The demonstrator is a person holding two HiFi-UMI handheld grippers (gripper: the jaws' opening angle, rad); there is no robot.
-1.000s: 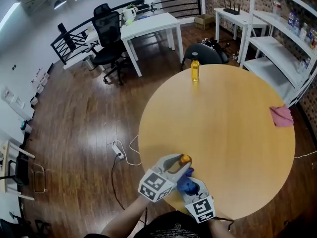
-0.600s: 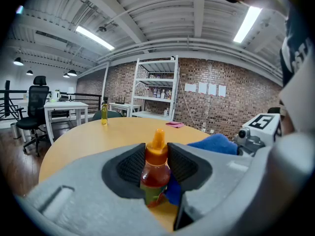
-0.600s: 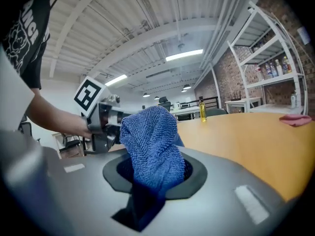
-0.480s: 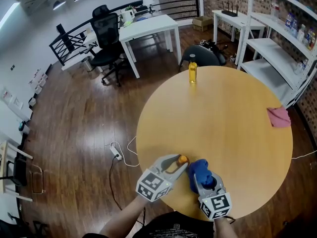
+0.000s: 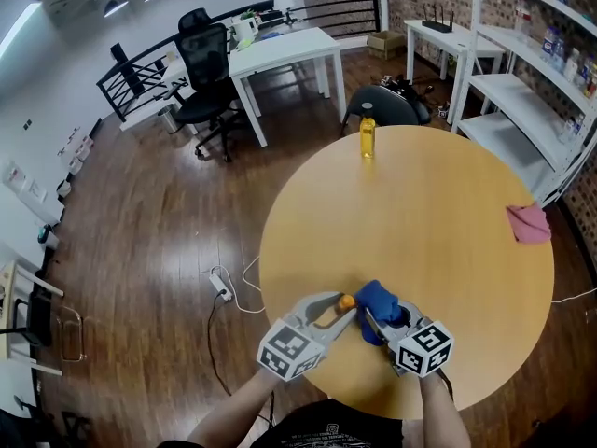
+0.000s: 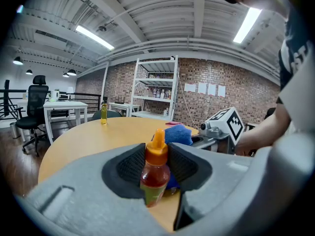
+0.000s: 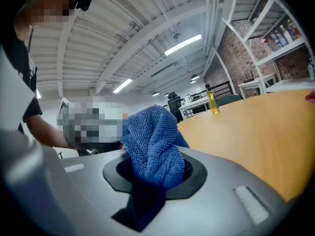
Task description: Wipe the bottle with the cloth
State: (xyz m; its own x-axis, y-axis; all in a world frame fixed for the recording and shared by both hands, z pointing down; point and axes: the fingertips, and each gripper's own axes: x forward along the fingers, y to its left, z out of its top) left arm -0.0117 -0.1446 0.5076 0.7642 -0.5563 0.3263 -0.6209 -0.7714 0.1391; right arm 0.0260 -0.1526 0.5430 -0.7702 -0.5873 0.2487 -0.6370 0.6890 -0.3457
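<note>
Working at the near rim of the round wooden table point(image 5: 448, 213), I have both tongs close in front of me. The left gripper point(image 5: 341, 310) is clamped on the small bottle with the orange cap point(image 6: 155, 173), which stands upright between the dark pads, just inside the table edge. The right gripper point(image 5: 375, 321) is closed on the blue cloth point(image 7: 152, 146). The cloth bulges out in front of its jaws as a thick bundle. In the head view this bundle lies just beside the bottle, on its right side. Whether it really touches the bottle I cannot tell.

For a good wipe, I think the left tongs should stay firm and quiet while the cloth is pressed against the free side of the bottle and drawn along it. The pads cover two sides, so only the open faces and the cap can be reached now.

The rim is very near below the bottle, so I would push my strokes inward, toward the centre. There the tabletop is bare and wide. The pink cloth point(image 5: 530, 222) at the right rim and the yellow bottle point(image 5: 367, 136) at the far rim are well apart from my work.
</note>
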